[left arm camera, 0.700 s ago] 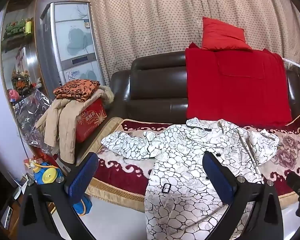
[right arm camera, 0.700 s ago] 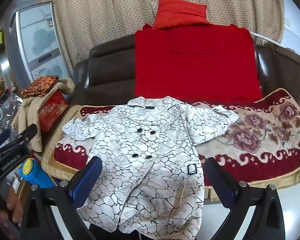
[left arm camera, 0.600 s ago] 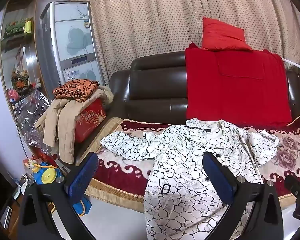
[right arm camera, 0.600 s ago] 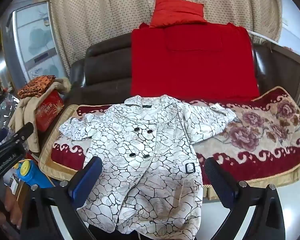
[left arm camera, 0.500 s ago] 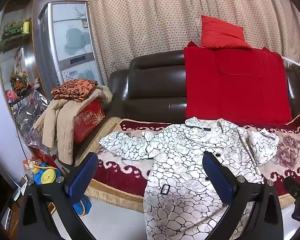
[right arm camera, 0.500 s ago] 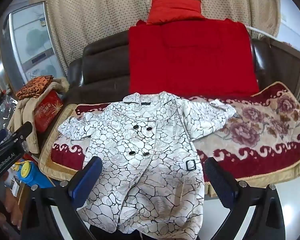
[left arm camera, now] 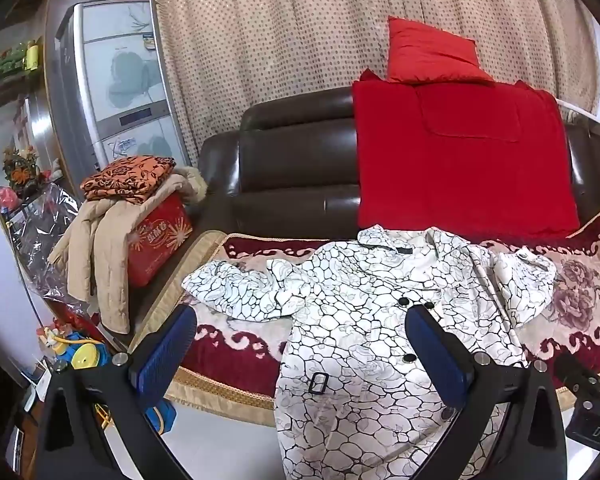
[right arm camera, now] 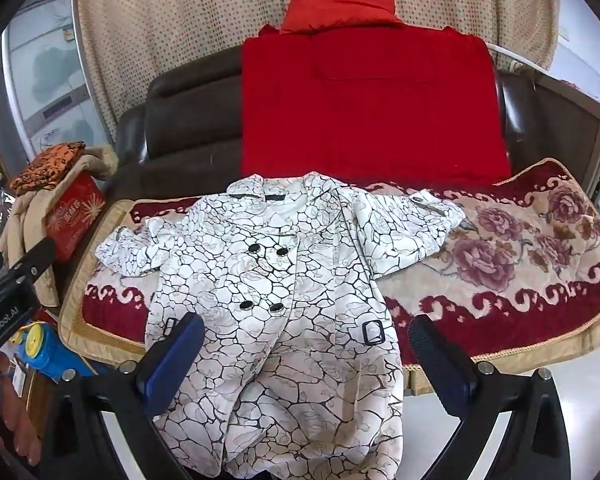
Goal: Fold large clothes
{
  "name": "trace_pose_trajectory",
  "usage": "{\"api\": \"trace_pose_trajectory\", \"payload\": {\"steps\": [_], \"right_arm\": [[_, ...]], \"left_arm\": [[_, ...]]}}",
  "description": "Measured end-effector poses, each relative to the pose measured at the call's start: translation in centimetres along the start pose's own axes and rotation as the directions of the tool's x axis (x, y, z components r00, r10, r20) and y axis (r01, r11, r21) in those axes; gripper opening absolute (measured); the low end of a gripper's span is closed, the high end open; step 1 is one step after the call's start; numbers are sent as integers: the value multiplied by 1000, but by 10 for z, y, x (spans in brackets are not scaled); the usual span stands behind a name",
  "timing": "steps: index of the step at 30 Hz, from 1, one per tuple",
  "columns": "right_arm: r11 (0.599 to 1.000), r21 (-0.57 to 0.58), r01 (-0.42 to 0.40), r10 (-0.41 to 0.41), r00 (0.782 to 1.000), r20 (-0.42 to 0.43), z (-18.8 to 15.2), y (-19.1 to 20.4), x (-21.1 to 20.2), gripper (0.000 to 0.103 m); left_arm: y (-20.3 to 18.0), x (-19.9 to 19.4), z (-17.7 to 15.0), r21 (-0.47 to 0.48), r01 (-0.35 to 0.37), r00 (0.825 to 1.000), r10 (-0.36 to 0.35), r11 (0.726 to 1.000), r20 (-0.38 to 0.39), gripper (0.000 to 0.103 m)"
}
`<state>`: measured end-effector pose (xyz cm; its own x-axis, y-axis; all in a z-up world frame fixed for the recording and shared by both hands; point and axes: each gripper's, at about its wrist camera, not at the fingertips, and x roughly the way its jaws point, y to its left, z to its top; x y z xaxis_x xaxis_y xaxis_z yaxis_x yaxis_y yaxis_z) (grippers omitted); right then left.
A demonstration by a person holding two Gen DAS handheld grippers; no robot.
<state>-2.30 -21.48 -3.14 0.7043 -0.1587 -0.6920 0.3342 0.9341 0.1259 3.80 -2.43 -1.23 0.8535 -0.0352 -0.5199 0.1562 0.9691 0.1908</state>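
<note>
Lying flat on the sofa (right arm camera: 188,120), the coat (right arm camera: 284,300) (sleeves spread).

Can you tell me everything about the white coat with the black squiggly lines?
The white coat looks like thin, slightly shiny cloth printed with black crackle lines. It has a collar, four black buttons in two pairs and a black buckle at each side of the waist. It lies face up and spread out on the flowery sofa cover, sleeves out sideways, its hem hanging over the front edge. Neither set of tongs touches it.
</note>
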Motion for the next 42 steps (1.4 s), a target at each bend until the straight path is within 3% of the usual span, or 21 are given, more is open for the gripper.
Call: {"api": "trace_pose_trajectory", "payload": {"steps": [42], "right_arm": [[1000,3,11,-11,998,-57,9,-10,34,103]], "left_arm": [[-36,37,-4,69,24,997,-18,997,-81,103]]}}
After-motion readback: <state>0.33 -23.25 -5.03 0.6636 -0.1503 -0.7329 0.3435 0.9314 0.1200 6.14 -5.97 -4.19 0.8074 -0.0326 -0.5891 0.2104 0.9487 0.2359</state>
